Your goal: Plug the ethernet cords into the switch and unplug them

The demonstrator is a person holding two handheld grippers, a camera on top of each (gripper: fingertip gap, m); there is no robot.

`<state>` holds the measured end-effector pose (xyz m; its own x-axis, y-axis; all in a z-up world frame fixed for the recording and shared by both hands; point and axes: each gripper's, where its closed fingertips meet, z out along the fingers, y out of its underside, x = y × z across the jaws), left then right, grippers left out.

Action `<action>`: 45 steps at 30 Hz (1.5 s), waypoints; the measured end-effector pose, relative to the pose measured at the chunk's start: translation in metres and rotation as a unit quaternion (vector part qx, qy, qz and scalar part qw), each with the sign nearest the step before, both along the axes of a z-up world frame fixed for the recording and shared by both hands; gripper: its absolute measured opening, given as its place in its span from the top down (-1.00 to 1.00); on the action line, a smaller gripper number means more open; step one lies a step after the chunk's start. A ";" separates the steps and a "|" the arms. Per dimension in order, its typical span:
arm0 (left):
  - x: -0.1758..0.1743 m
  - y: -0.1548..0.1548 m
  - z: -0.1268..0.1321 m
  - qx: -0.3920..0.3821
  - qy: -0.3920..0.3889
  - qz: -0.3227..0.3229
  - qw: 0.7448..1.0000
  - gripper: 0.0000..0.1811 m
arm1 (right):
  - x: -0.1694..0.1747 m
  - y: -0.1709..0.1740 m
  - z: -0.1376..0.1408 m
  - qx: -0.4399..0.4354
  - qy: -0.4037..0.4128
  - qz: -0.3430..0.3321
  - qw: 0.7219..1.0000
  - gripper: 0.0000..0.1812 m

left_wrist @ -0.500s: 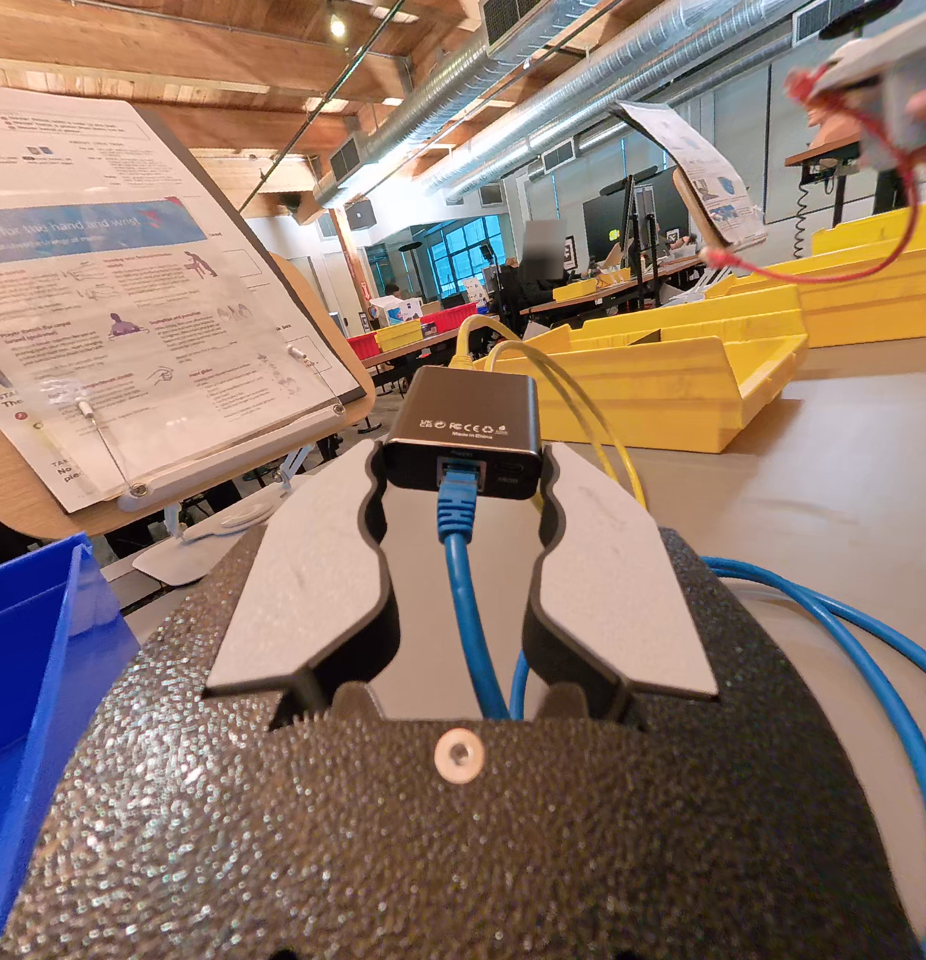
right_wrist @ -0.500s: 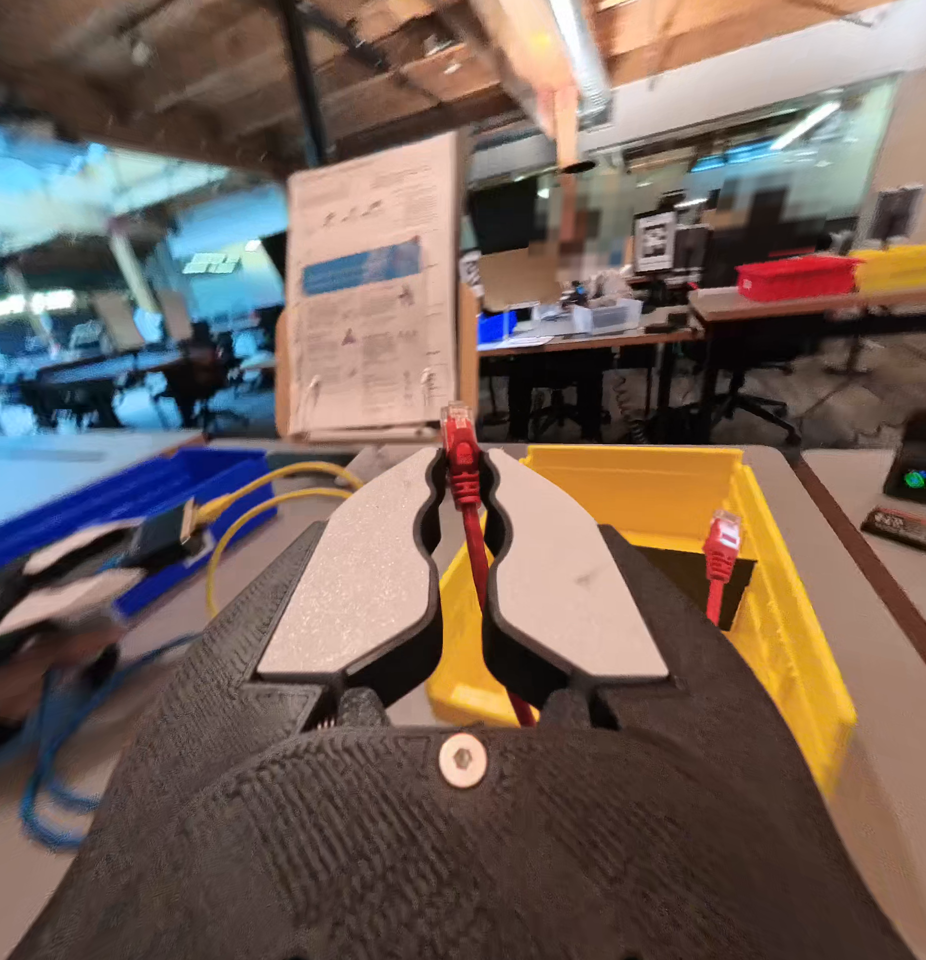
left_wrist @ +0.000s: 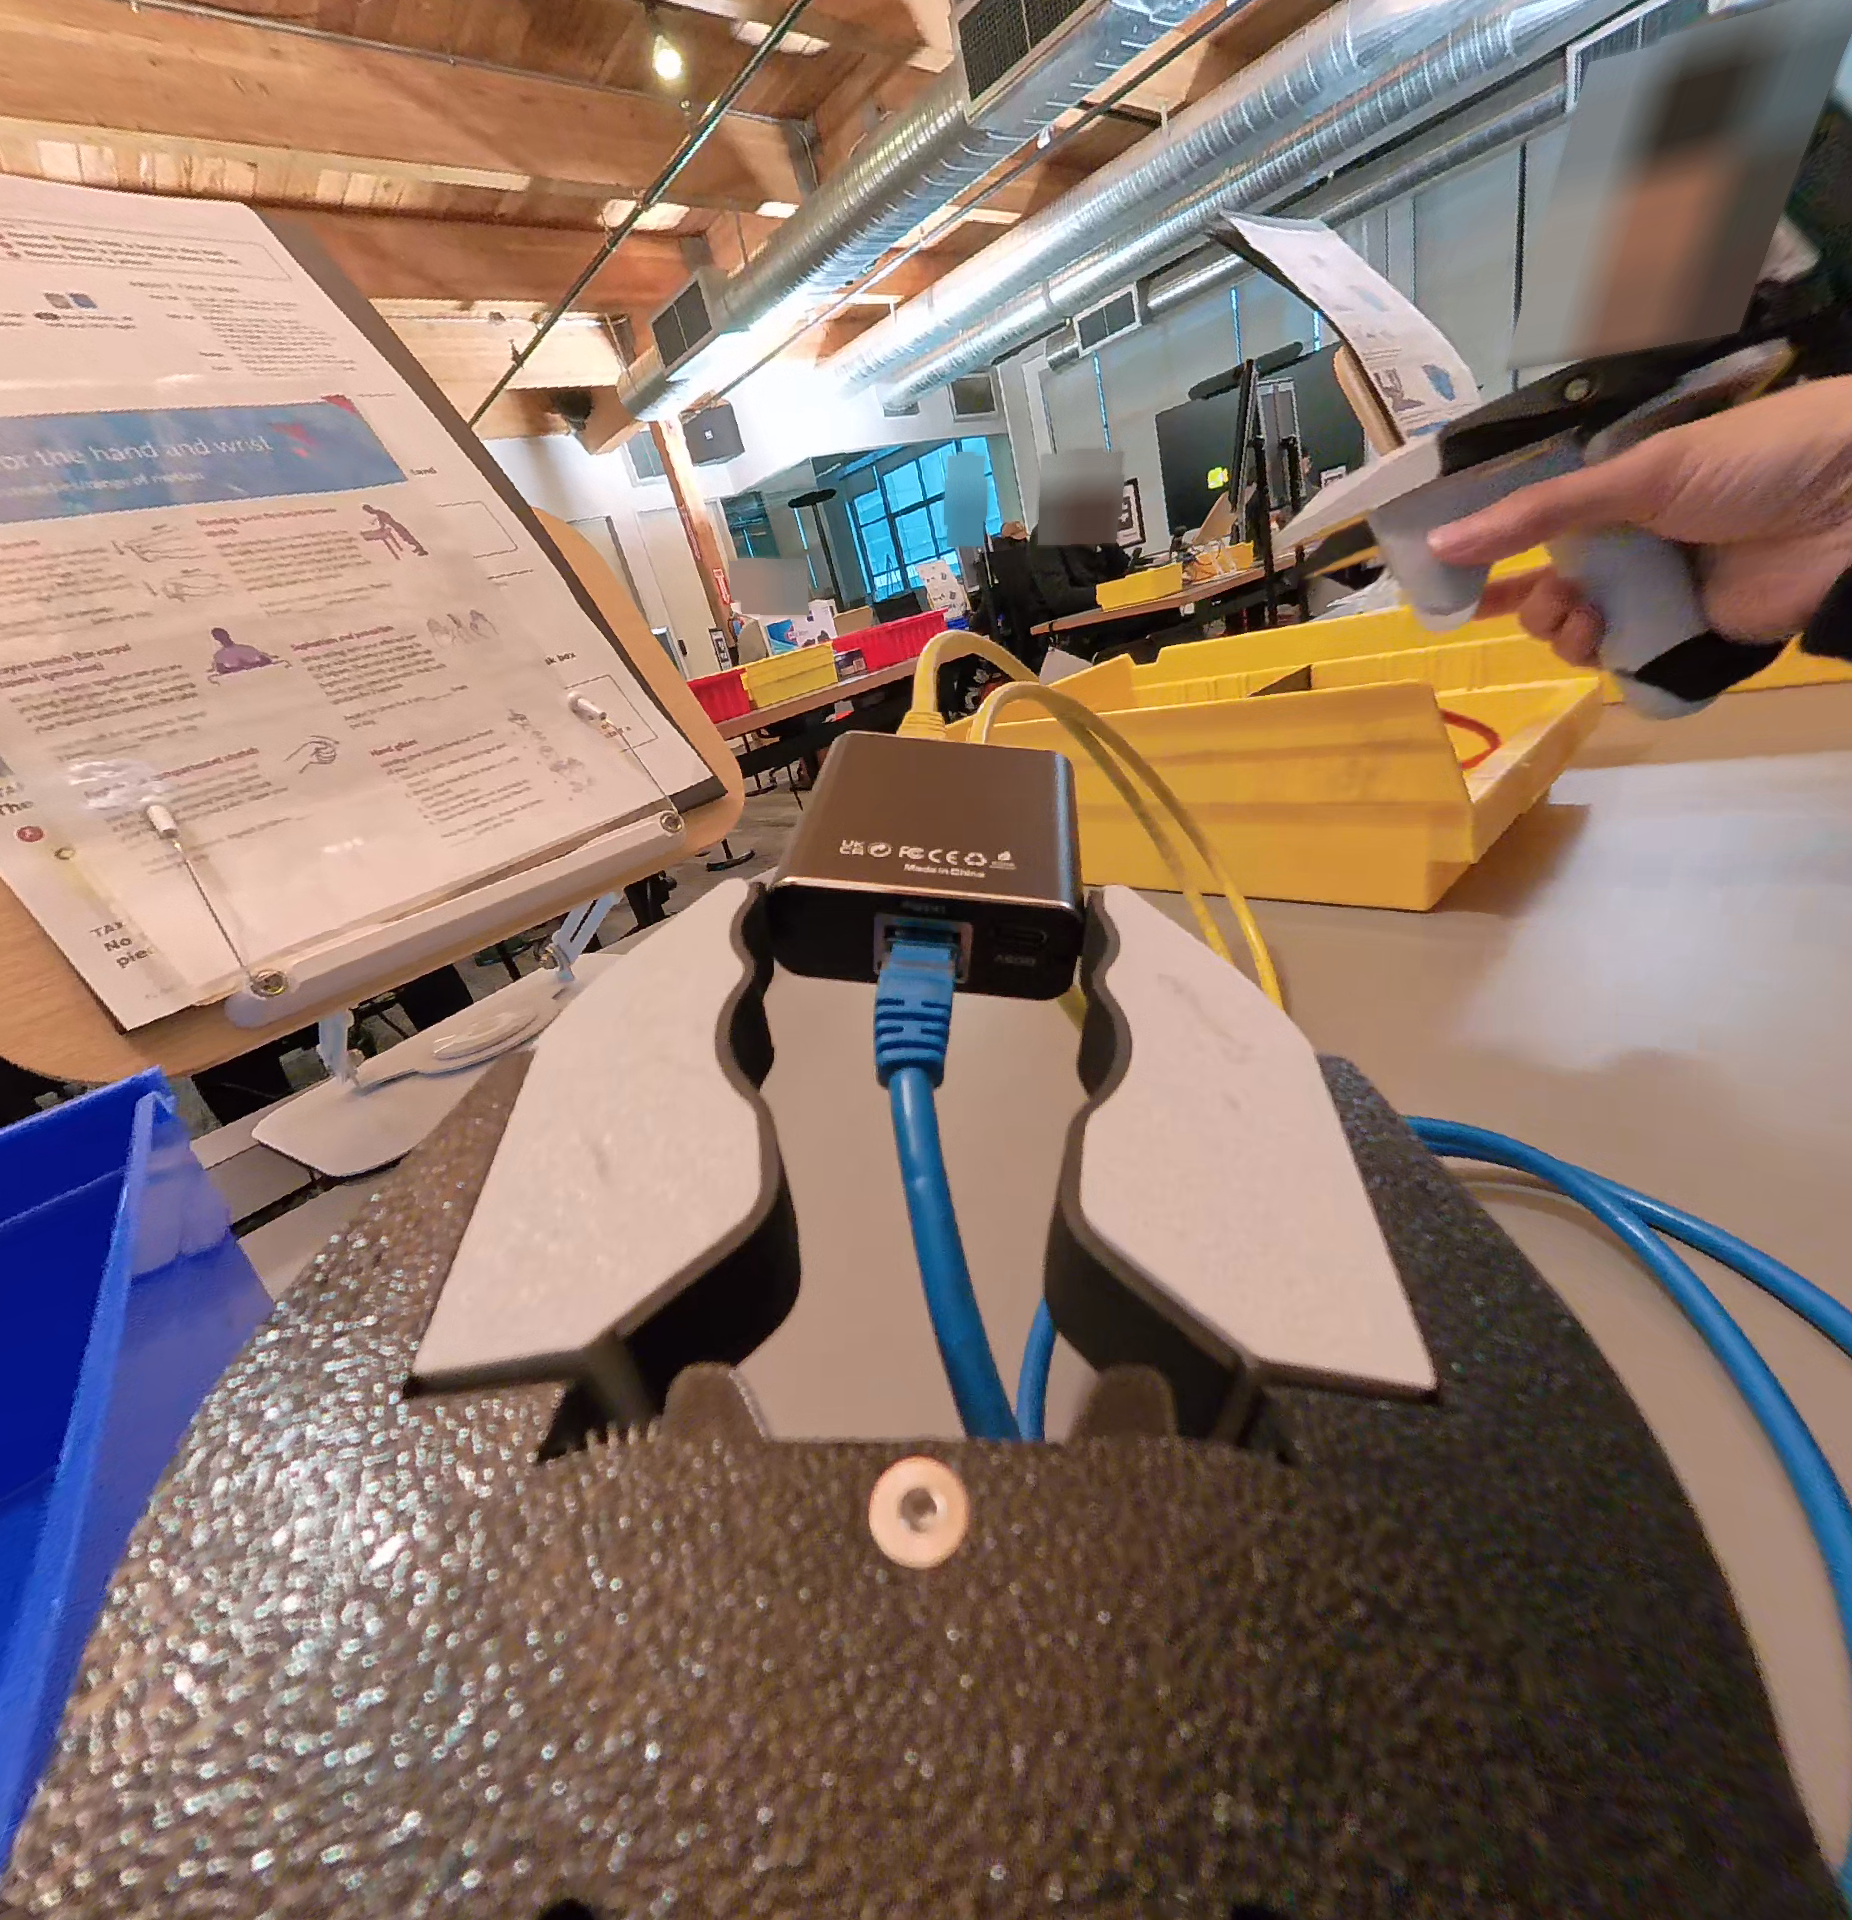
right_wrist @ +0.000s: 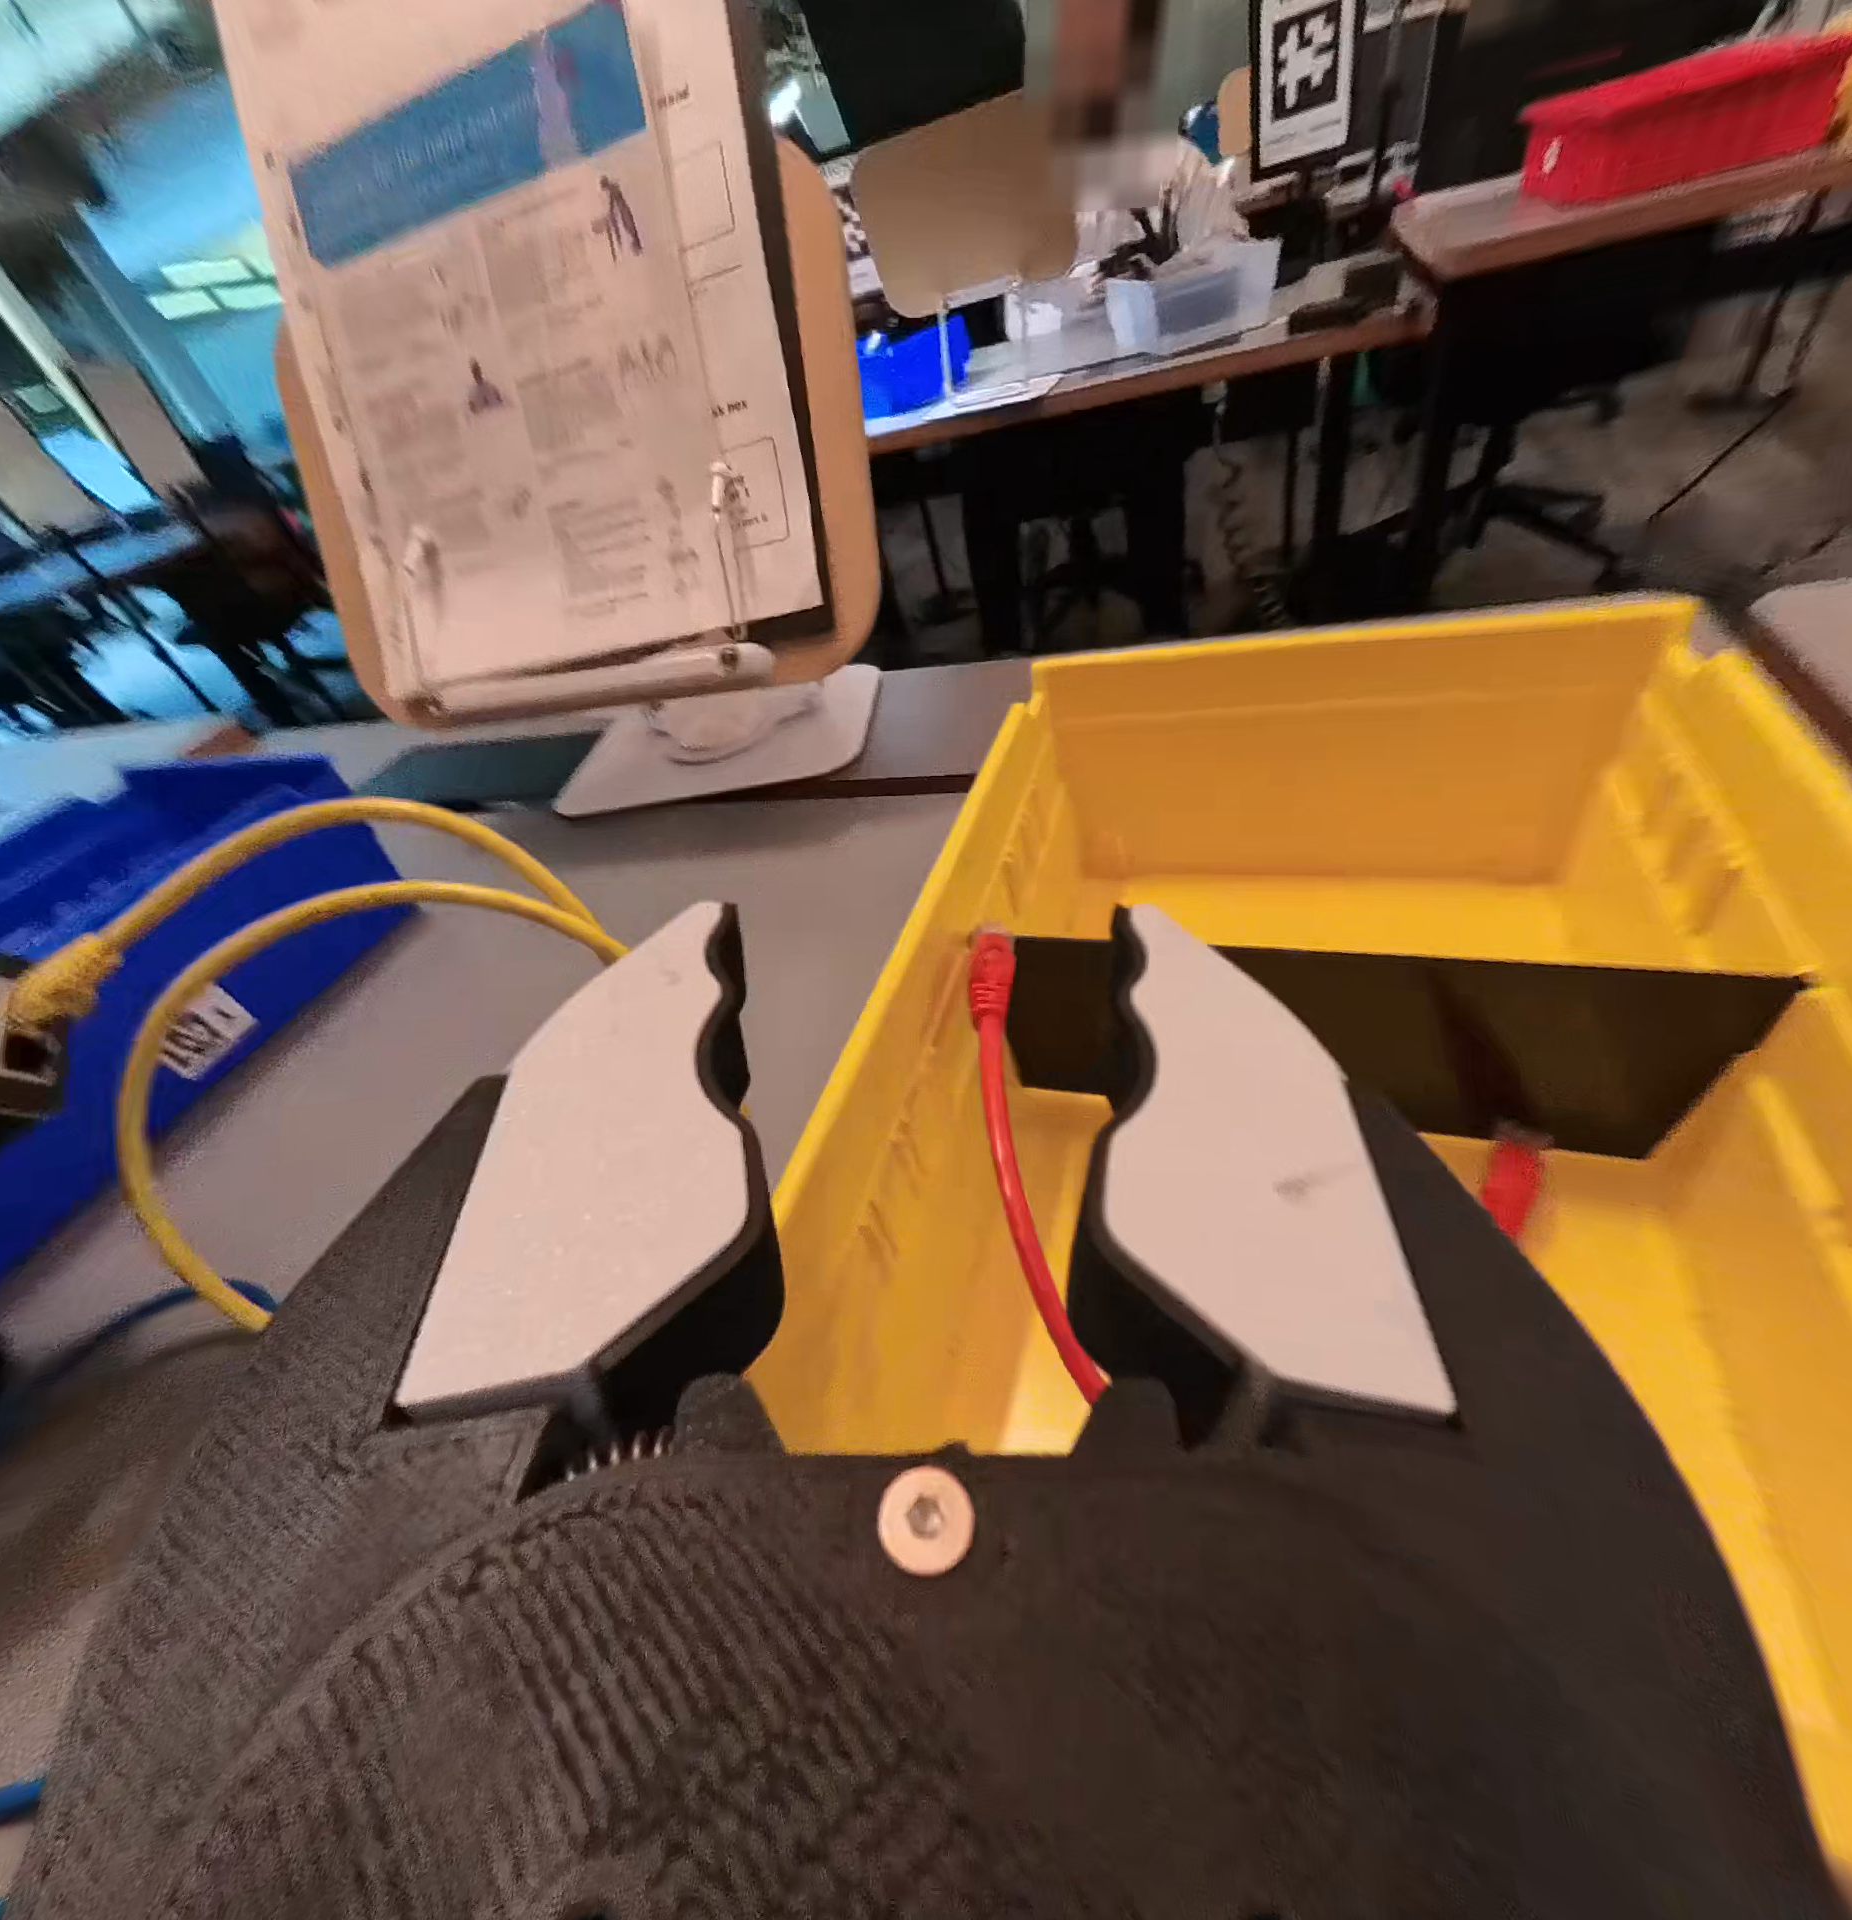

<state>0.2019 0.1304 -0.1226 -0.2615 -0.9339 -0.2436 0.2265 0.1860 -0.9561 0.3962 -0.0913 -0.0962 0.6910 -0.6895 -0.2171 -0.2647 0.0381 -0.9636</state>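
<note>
My left gripper is shut on the black switch and holds it over the grey table. A blue ethernet cord is plugged into the switch's near port. A yellow cord is plugged into its far side. My right gripper is open and empty over the yellow bin. The red cord lies loose in that bin between my fingers, its plug against the bin wall. The switch shows at the left edge of the right wrist view, with the yellow plug in it.
A document stand holding a printed sheet stands at the back left, with a blue bin below it. The blue cord loops on the table at the right. A person's hand holds the right gripper above the yellow bins.
My right gripper has opened and let go of the red cord, which now lies in the yellow bin. It has tipped down over the bin. My left gripper still holds the switch.
</note>
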 end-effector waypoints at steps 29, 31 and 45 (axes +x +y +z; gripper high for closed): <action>-0.016 -0.037 -0.007 -0.021 0.053 -0.158 0.986 0.37 | -0.168 0.163 -0.025 0.285 0.282 0.285 0.871 0.77; -0.015 -0.037 -0.008 -0.016 0.056 -0.155 0.986 0.37 | -0.169 0.164 -0.026 0.299 0.288 0.281 0.865 0.83; -0.013 -0.036 -0.014 0.027 0.052 -0.128 0.990 0.37 | -0.167 0.167 -0.030 0.401 0.317 0.266 0.817 0.85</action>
<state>0.1894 0.0942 -0.1366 -0.5141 -0.8203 -0.2504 0.1745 0.1858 -0.9670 0.2288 0.0759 -0.1263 0.4195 0.2114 -0.8828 -0.8861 0.3064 -0.3477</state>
